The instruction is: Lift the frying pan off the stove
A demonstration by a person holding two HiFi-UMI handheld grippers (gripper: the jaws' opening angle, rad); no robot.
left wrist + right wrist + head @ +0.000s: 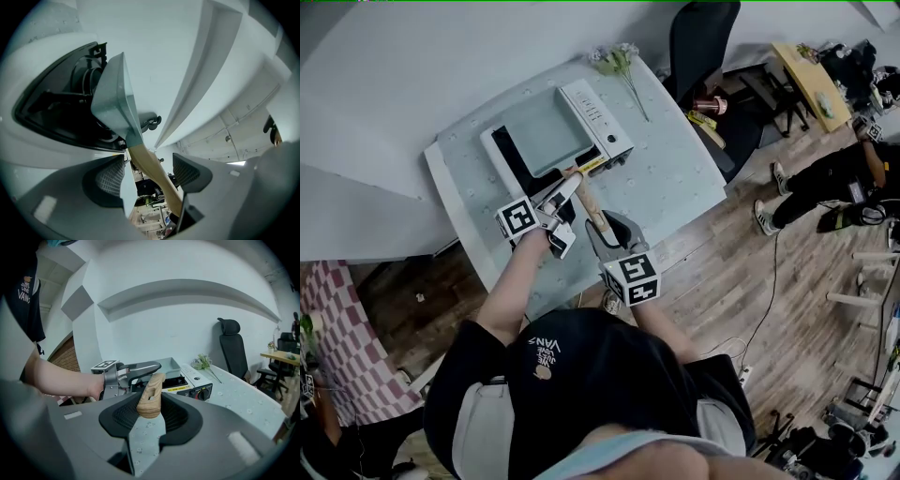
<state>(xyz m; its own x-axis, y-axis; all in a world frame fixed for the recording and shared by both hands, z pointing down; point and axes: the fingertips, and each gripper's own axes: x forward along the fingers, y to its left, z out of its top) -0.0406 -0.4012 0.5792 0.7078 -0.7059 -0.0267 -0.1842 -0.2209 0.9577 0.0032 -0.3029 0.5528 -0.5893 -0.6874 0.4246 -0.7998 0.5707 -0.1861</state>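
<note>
A square grey frying pan (542,131) sits on a white portable stove (602,120) on the table. Its wooden handle (586,199) points back toward me. My left gripper (570,186) is open and straddles the handle (150,171) close to the pan (112,98), with the pads clear of the wood on both sides. My right gripper (609,232) is at the free end of the handle (150,399). In the right gripper view, my right gripper (150,416) has both pads against the handle end, and the left gripper (140,369) shows just beyond it.
The stove stands on a pale dotted table (675,178) with a sprig of flowers (619,61) at its far edge. A black office chair (703,37) is behind the table. A person (825,183) is on the wooden floor to the right, near a desk (811,80).
</note>
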